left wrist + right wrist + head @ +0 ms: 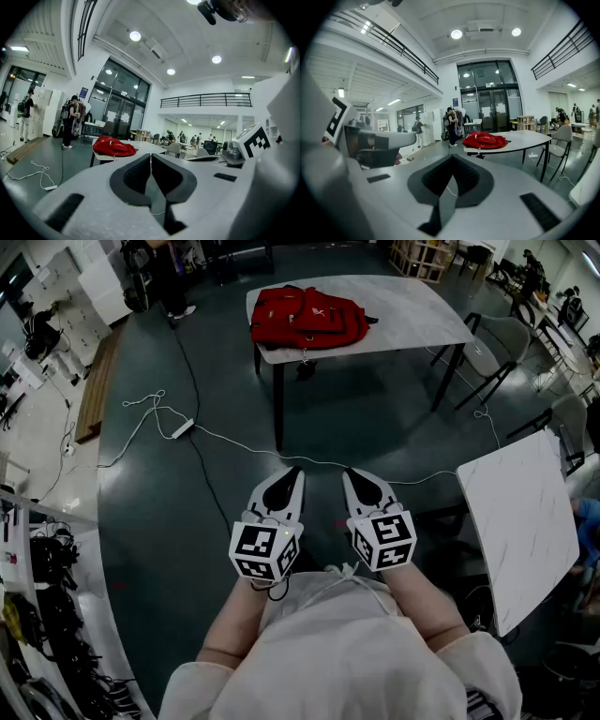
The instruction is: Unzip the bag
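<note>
A red backpack (307, 316) lies flat on a white marble-top table (412, 310) far ahead across the floor. It also shows in the left gripper view as the red backpack (114, 147) and in the right gripper view as the red backpack (484, 139). My left gripper (293, 471) and right gripper (351, 472) are held side by side close to my body, well short of the table. Both have their jaws shut with the tips touching and nothing between them. In their own views the left gripper (150, 155) and right gripper (451, 158) point toward the bag.
A white cable and power strip (182, 427) run across the dark floor between me and the table. A second white table (520, 521) stands at my right. Chairs (506, 343) sit past the far table. A person (452, 125) stands near the glass doors.
</note>
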### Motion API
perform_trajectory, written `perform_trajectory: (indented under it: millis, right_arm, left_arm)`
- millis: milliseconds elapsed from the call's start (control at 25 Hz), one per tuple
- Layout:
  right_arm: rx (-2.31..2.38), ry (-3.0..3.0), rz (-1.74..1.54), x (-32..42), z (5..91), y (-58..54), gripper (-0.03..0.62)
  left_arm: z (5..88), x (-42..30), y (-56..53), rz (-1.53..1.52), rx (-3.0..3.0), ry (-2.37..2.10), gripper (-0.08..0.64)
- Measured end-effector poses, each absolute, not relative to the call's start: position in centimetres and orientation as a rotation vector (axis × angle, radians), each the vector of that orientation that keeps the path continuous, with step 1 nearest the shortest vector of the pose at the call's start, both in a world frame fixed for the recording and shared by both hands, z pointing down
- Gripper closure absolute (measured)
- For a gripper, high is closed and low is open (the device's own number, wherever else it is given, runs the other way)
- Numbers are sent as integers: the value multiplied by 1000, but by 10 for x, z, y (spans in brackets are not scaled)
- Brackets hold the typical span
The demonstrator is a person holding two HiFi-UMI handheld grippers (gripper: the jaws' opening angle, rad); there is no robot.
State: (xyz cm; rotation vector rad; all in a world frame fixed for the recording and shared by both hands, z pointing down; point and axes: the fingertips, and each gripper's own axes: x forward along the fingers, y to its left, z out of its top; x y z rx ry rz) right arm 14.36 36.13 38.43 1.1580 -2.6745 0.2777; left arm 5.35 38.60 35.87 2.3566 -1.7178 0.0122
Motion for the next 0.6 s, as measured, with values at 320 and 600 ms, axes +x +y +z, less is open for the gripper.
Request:
perform_trajectory:
  millis: [320, 600]
  right_arm:
    - [1151, -2688, 292, 152, 386, 351, 566]
    - [1250, -2687, 370, 177, 385, 335, 565]
  left_arm:
    - [357, 61, 375, 29, 2351, -1752, 534]
    - [359, 76, 367, 44, 2334, -1762, 534]
